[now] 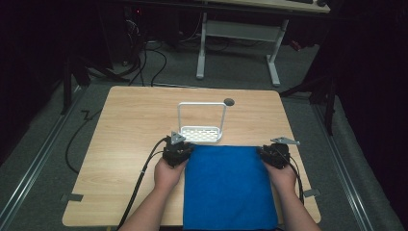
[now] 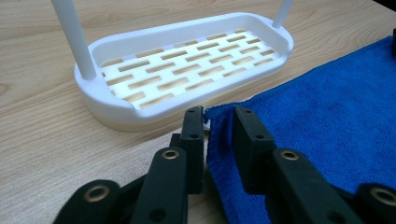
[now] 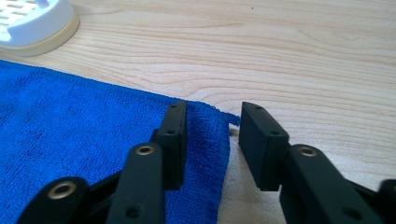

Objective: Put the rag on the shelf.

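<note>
A blue towel (image 1: 226, 185) lies flat on the near middle of the wooden table (image 1: 134, 120), hanging over its front edge. Just behind it stands a white slotted rack (image 1: 201, 134) with a tall hoop handle. My left gripper (image 1: 179, 147) is at the towel's far left corner. In the left gripper view its jaws (image 2: 218, 116) are close together with the towel's (image 2: 327, 116) edge pinched between them, right by the rack (image 2: 116, 109). My right gripper (image 1: 276, 151) is at the far right corner. Its jaws (image 3: 212, 112) stand apart astride the towel's (image 3: 70, 121) edge.
A dark round hole (image 1: 229, 101) sits in the table behind the rack. Bare wood lies left, right and beyond the towel. A white-legged desk (image 1: 240, 33) and cables on the floor are past the table's far edge.
</note>
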The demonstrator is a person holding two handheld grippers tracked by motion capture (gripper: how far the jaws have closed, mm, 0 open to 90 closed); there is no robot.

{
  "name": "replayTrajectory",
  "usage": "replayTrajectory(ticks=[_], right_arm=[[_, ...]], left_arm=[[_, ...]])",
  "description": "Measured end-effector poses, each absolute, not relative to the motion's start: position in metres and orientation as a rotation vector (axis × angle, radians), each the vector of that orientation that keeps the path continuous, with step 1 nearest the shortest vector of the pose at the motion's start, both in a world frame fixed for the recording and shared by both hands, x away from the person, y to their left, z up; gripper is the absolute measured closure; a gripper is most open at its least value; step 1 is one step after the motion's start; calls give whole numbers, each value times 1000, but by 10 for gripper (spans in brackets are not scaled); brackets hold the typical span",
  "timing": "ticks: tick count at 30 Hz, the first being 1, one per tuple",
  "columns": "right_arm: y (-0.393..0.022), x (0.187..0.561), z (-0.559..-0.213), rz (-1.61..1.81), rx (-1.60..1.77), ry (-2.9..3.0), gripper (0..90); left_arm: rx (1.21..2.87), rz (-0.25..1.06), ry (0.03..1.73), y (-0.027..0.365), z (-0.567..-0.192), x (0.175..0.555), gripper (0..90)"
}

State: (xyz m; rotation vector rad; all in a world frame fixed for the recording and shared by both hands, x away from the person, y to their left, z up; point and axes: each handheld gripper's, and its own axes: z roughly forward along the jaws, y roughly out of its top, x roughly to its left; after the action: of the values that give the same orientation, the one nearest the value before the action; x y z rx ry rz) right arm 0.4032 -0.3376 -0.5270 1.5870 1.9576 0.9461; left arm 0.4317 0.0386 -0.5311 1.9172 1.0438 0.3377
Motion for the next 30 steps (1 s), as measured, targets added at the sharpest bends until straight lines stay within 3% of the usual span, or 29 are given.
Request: replayTrajectory(ticks=[4, 10, 30], right_arm=[[-338, 404, -529, 940, 1589, 1967, 698], [-337, 400, -529, 955, 1543, 1978, 869], [-327, 356, -506, 1109, 1456, 1860, 876]], left_arm=[[1919, 338, 1037, 38, -531, 431, 816], [1927, 347, 1019, 38, -531, 430, 872], [1876, 371, 936, 41, -529, 422, 879]])
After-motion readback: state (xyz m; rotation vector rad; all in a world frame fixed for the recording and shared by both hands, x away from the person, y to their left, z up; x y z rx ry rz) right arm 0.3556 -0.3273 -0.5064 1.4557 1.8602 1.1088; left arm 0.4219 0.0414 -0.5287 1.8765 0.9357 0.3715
